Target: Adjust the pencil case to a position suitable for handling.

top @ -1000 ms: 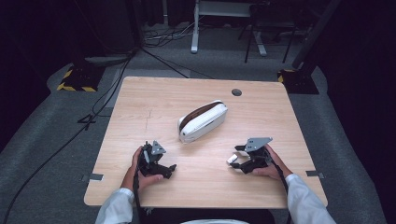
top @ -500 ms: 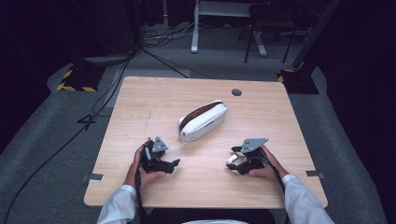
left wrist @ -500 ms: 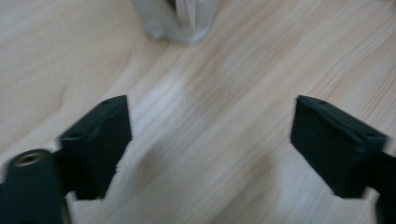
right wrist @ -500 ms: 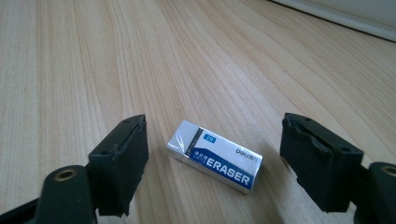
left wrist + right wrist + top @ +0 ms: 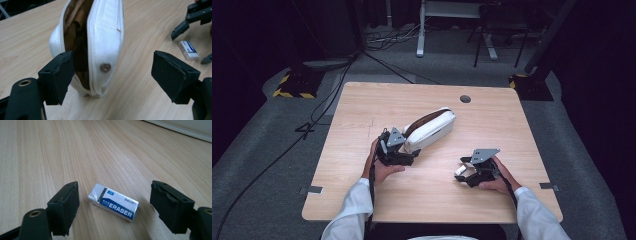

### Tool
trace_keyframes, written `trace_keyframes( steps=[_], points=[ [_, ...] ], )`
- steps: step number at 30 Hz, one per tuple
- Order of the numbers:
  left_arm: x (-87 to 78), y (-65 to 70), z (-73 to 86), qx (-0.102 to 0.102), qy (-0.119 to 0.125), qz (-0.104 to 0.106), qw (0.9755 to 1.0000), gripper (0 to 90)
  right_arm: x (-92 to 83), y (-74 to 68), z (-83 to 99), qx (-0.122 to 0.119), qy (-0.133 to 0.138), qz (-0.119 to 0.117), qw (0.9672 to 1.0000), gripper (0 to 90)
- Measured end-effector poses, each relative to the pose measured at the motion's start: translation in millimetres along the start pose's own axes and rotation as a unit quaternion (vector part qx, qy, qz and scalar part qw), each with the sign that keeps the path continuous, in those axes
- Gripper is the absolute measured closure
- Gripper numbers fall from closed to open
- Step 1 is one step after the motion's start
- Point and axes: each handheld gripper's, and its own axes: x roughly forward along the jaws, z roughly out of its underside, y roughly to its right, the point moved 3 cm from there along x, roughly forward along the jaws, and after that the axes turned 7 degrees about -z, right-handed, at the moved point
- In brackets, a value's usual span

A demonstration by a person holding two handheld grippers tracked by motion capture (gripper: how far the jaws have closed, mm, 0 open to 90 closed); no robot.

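The white fabric pencil case with brown lining (image 5: 100, 47) lies mid-table, far end cut off. The left gripper (image 5: 112, 75), jaws closing, straddles its near end without pressing. The right gripper (image 5: 113, 206) is spread wide around the blue-and-white eraser (image 5: 113, 205), right of the case.

A light wooden table (image 5: 362, 200) fills the centre of the frame, with a round dark hole (image 5: 465, 99) near its far edge. Black cables (image 5: 337, 80) cross the grey floor (image 5: 257, 165) at upper left, beside a yellow-striped block (image 5: 292, 85).
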Motion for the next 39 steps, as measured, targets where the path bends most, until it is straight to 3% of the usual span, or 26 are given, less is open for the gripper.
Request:
trace_keyframes(
  steps=[8,13,18,22,27,39],
  points=[
    [20.5,2.4,-1.8,0.012,-0.014,0.002,0.9998,28.6,-0.2,0.5,0.4,0.003,0.0,0.003,1.0,24.0],
    [26.9,4.0,0.0,0.019,-0.019,-0.001,0.9996,47.0,-0.8,0.4,0.9,0.005,0.0,0.004,1.0,23.8],
    [26.3,4.5,0.4,0.019,-0.022,0.012,0.9995,58.8,-1.1,-0.3,1.1,0.003,-0.001,0.004,1.0,23.8],
    [24.1,8.7,-0.4,0.02,-0.03,0.014,0.9992,62.0,-2.0,-0.8,1.6,0.002,-0.002,0.003,1.0,24.2],
    [18.9,19.2,2.2,0.017,-0.032,0.039,0.9986,65.3,-4.8,-1.9,4.0,0.005,-0.004,0.003,1.0,24.5],
    [8.8,42.4,5.3,0.02,-0.041,0.063,0.9969,67.4,-20.5,-6.8,18.1,0.01,-0.006,0.003,0.9999,23.8]
  ],
)
